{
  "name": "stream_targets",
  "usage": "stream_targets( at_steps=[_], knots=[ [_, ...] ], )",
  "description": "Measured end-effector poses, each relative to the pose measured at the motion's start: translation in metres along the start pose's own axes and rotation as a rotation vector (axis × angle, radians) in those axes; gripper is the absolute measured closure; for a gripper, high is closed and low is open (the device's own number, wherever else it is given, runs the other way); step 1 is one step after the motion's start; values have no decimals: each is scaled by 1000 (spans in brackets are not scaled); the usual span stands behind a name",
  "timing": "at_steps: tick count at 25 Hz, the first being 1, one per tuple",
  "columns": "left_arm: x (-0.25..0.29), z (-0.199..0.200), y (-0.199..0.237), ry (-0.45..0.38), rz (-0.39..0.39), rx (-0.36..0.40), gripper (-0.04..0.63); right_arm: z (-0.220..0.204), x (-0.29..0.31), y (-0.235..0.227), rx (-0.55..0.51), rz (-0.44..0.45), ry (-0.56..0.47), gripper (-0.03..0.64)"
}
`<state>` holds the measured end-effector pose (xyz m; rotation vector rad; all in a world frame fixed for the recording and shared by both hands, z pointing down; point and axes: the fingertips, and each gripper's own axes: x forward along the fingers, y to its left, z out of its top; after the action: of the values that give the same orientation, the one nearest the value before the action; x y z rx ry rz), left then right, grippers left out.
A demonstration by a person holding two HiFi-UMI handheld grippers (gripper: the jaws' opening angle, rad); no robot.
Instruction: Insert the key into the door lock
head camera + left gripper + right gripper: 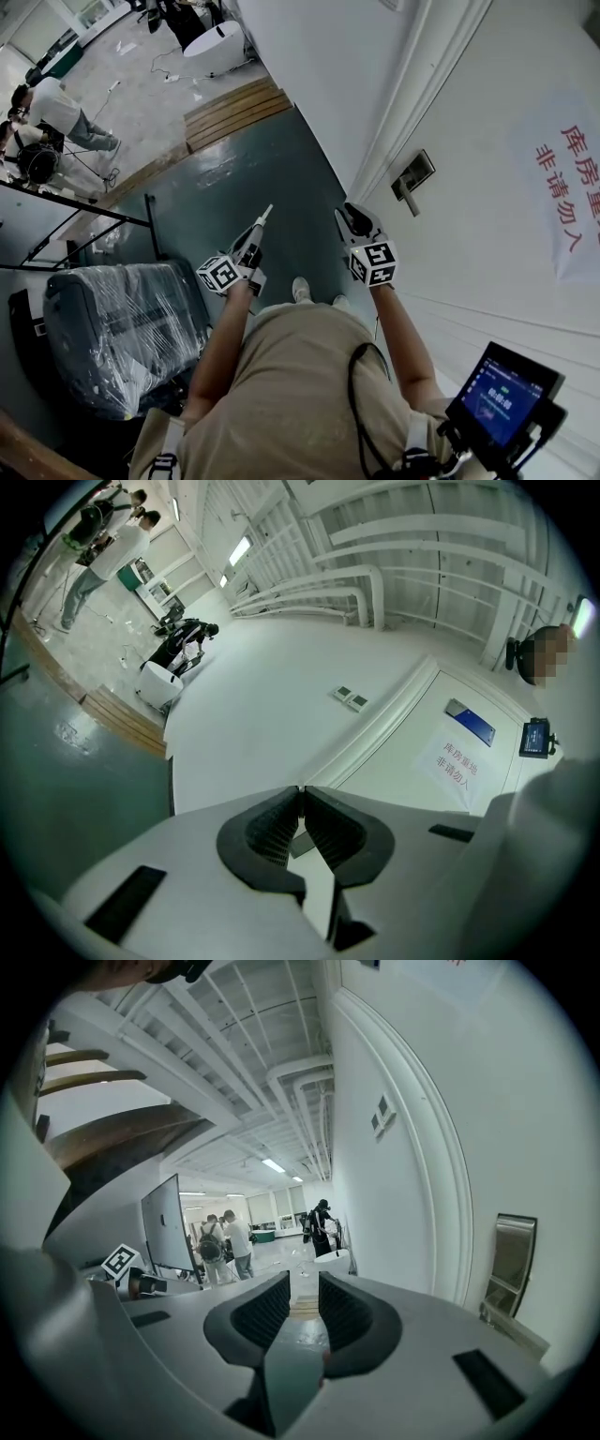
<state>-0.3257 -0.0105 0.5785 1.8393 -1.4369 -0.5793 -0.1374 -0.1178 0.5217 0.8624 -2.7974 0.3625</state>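
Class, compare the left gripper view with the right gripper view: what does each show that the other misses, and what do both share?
Only the left gripper view: the paper notice in full, a small screen, and the fingers of the left gripper, shut on a thin grey piece, probably the key. Only the right gripper view: the metal handle plate and the fingers of the right gripper, apart and empty. Both: the white wall, its switches, distant people.
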Motion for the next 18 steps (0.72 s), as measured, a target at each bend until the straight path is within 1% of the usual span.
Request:
stream_targets(
  at_steps=[3, 10, 14, 18],
  knots=[
    [-7, 12, 9, -8, -4, 1, 561, 2, 14, 12, 13, 3, -5, 518],
    [-18, 33, 45, -20, -15, -8, 563, -3, 49, 40, 2, 13, -8, 518],
    [-17, 35, 52, -13, -18, -18, 563, -9, 52, 41, 2, 4, 8, 518],
    [-10, 34, 52, 9, -33, -23, 562, -9, 49, 32, -1, -23, 11, 518]
  ],
)
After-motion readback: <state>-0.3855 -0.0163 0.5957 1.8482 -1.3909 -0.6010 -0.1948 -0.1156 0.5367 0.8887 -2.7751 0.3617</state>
